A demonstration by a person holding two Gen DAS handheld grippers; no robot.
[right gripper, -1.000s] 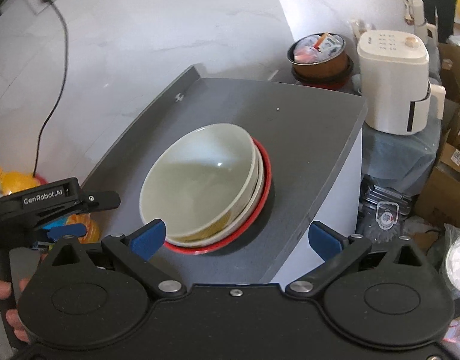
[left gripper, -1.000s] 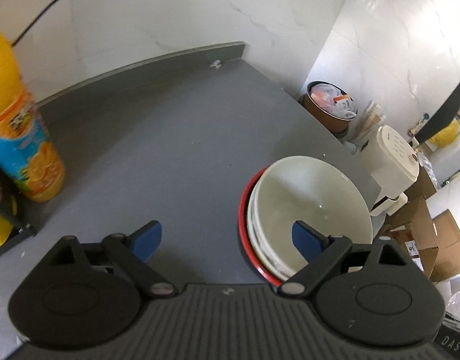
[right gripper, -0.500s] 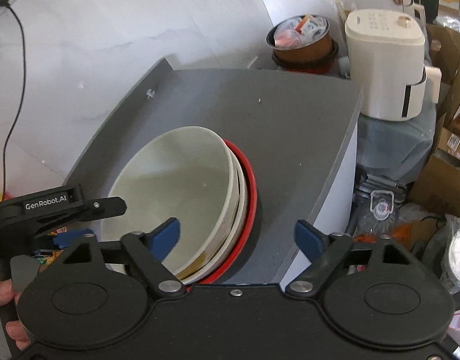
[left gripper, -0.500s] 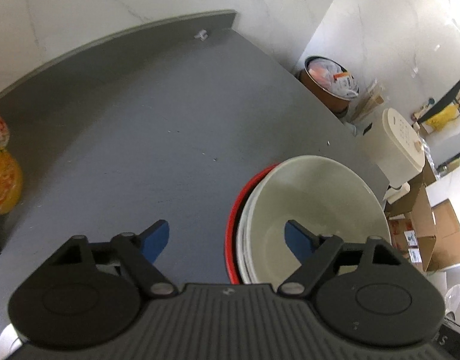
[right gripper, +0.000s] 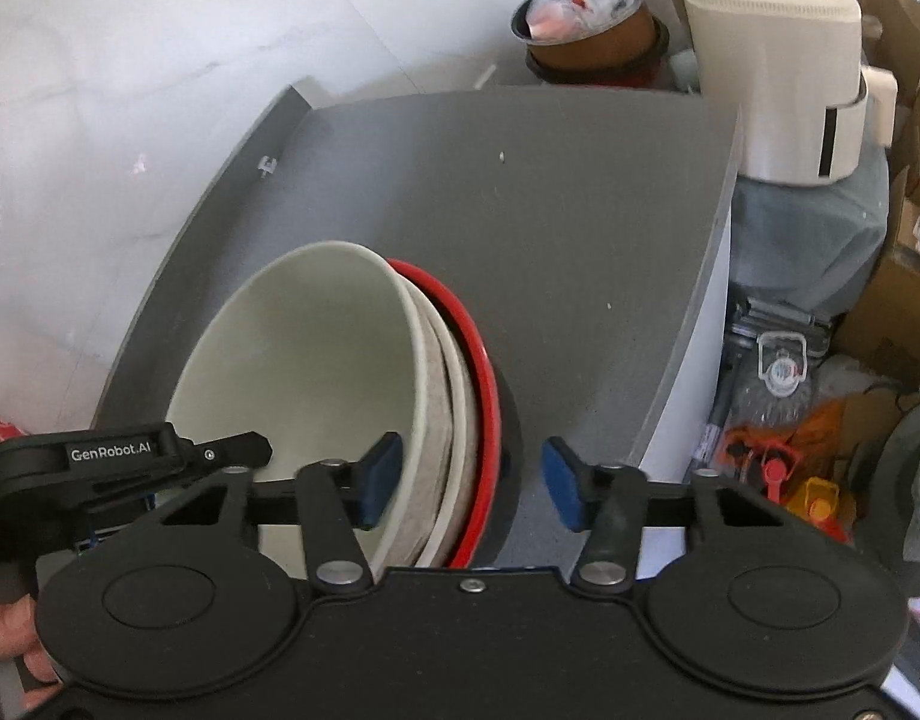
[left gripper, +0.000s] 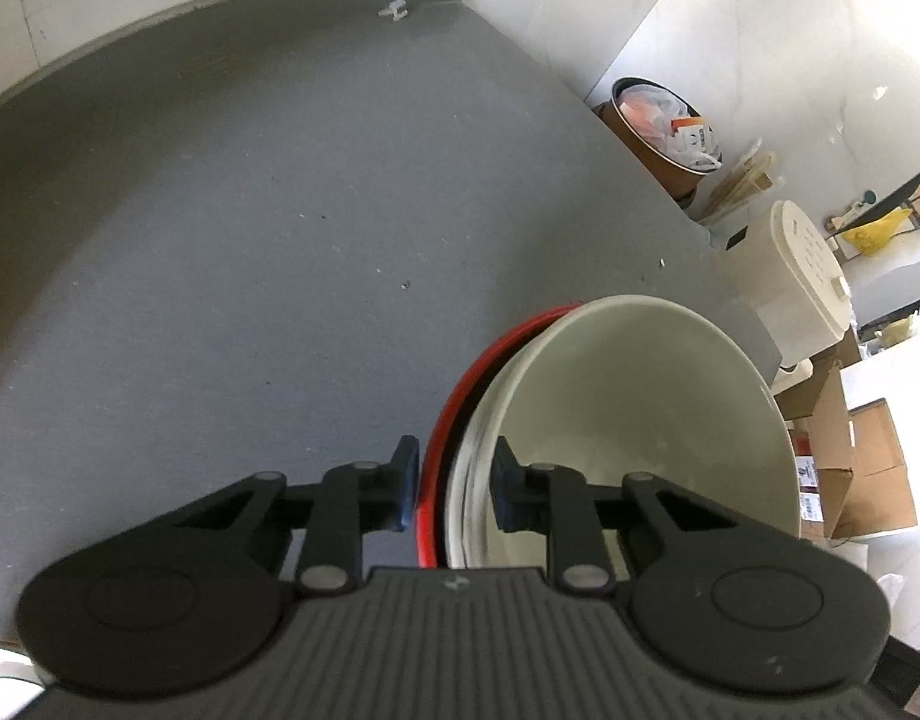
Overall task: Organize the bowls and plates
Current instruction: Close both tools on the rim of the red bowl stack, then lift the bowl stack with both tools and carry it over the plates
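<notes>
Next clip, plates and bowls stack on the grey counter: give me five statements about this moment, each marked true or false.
1. The left tool straddles the stack's rims, one pad outside the red plate, one inside the cream bowl. True.
2. The right tool is empty, off to the side. False: its pads straddle the stack's rims.
3. The cream bowl holds food. False: it looks empty.
4. The stack sits on the grey counter. True.
5. The white appliance stands on the counter. False: it stands beyond the counter's edge.
</notes>
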